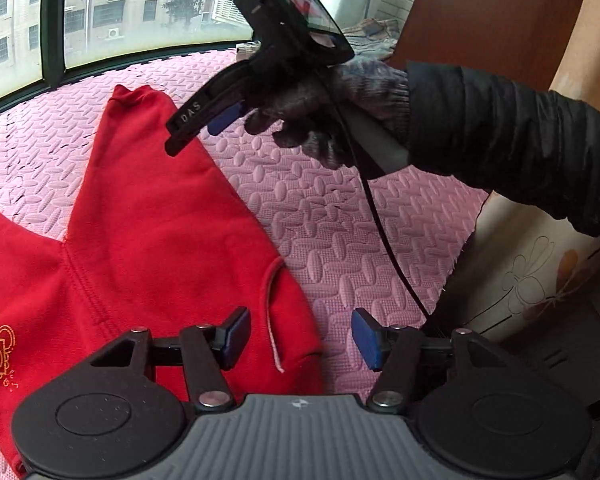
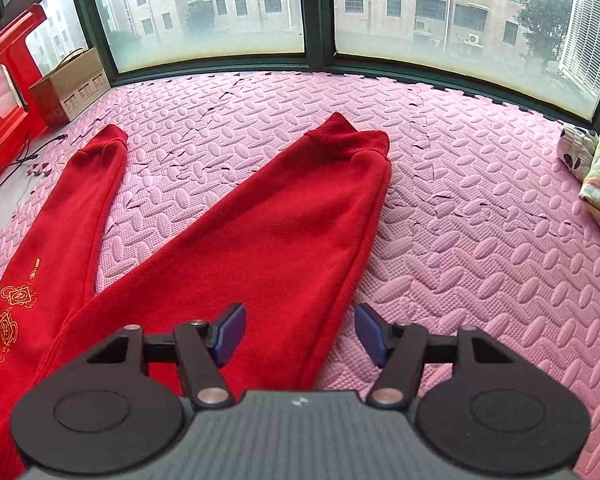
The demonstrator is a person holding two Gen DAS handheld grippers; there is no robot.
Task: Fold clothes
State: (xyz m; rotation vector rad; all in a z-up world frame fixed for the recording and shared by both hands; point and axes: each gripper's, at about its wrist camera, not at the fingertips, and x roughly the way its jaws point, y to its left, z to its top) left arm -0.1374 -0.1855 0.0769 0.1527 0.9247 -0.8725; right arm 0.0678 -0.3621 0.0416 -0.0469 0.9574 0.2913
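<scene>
Red trousers (image 2: pixel 236 248) spread flat on pink foam mat (image 2: pixel 480 240), left gripper (image 1: pixel 300 340) and right gripper (image 2: pixel 300 334) fingers spread, empty; best pinching one cuff (image 2: pixel 348 136) cleanly before folding leg over leg.

Each gripper, left (image 1: pixel 300 340) and right (image 2: pixel 300 334), has a grey ribbed housing, two black round discs, black linkage bars with silver screws, and blue finger pads (image 1: pixel 366 338). One finger bears white "DAS" lettering (image 1: pixel 191 112). A black cable (image 1: pixel 384 236) runs from the handle. The hand (image 1: pixel 332 112) wears a grey knit glove and a black padded sleeve (image 1: pixel 512 140).
</scene>
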